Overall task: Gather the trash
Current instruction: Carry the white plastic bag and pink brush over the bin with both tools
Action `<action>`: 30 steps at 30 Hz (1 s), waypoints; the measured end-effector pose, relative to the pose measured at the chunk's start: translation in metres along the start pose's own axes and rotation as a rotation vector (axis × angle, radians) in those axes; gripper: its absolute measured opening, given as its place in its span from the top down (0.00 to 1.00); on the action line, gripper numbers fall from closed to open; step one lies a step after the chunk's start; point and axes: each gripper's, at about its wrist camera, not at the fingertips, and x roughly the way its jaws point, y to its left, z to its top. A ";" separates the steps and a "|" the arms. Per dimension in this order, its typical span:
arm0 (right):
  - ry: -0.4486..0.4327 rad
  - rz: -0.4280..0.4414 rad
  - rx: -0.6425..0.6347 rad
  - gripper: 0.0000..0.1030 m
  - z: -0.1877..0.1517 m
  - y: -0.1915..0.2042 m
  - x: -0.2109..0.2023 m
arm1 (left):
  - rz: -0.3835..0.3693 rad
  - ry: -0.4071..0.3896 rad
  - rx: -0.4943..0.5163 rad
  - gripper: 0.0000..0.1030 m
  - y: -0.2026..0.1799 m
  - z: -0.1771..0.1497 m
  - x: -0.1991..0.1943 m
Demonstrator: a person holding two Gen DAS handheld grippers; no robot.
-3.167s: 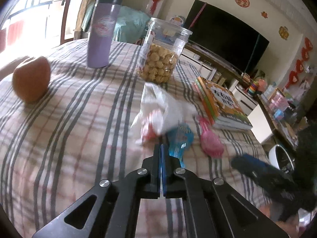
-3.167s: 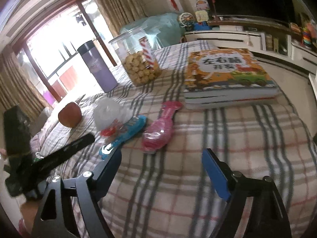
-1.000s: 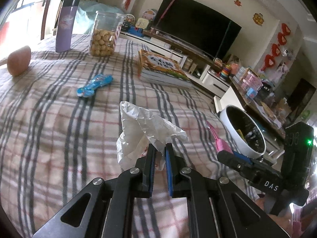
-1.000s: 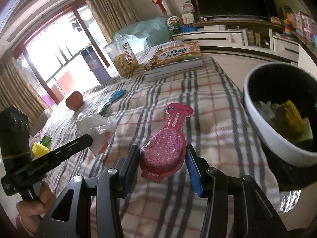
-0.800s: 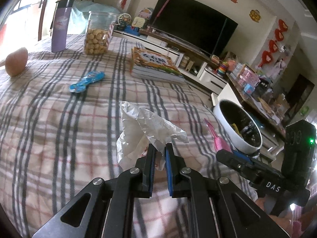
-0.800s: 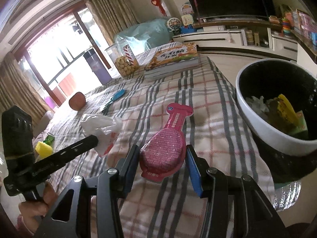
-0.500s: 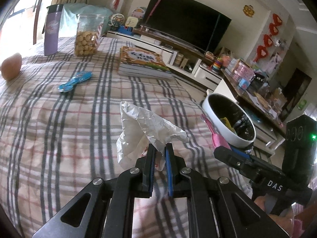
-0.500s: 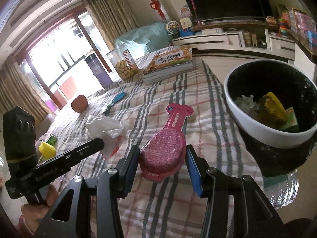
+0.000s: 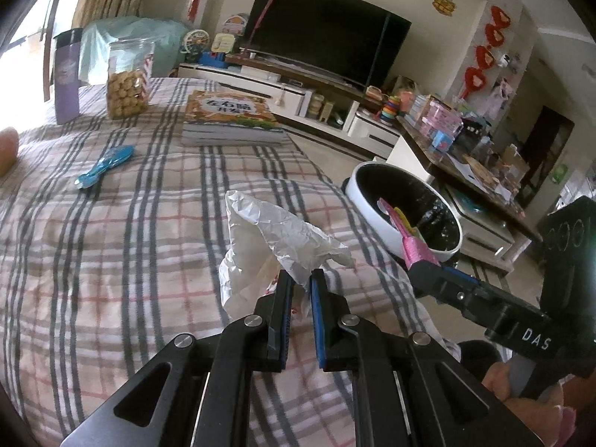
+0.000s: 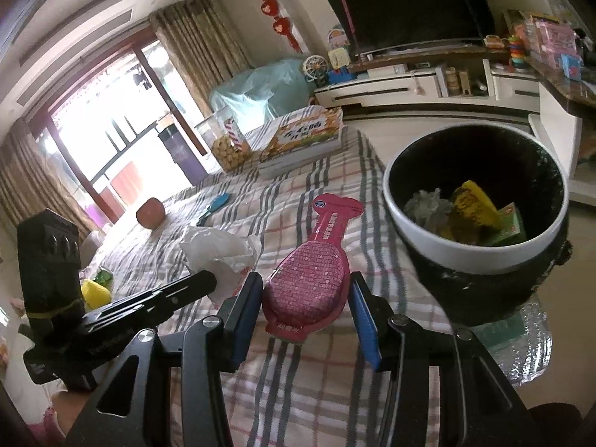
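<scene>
My left gripper (image 9: 301,278) is shut on a crumpled white plastic bag (image 9: 275,238) and holds it above the plaid tablecloth (image 9: 111,231). My right gripper (image 10: 303,285) is shut on a pink fish-shaped wrapper (image 10: 309,279), held just left of the white-rimmed black trash bin (image 10: 480,257). The bin holds yellow, green and grey trash. In the left wrist view the right gripper (image 9: 419,260) reaches toward the bin (image 9: 376,219) with the pink wrapper (image 9: 409,238). A blue wrapper (image 9: 106,165) lies on the table at the far left.
A stack of books (image 9: 231,119), a cookie jar (image 9: 128,82), a purple tumbler (image 9: 67,78) and an apple (image 10: 151,213) stand on the far part of the table. A TV and low cabinet (image 9: 327,33) are behind. The bin stands past the table's right edge.
Both grippers picked up their trash and carried it rightward toward the bin. The bin now looms closer in both views, and the blue wrapper stays behind on the table.
</scene>
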 end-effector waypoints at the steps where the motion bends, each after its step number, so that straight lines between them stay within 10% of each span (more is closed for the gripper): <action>1: -0.005 0.000 0.006 0.54 0.001 -0.003 -0.002 | -0.002 0.001 0.004 0.92 -0.002 0.001 0.001; 30: -0.098 -0.074 0.092 0.54 0.023 -0.063 -0.040 | -0.051 0.007 0.108 0.92 -0.054 0.028 0.040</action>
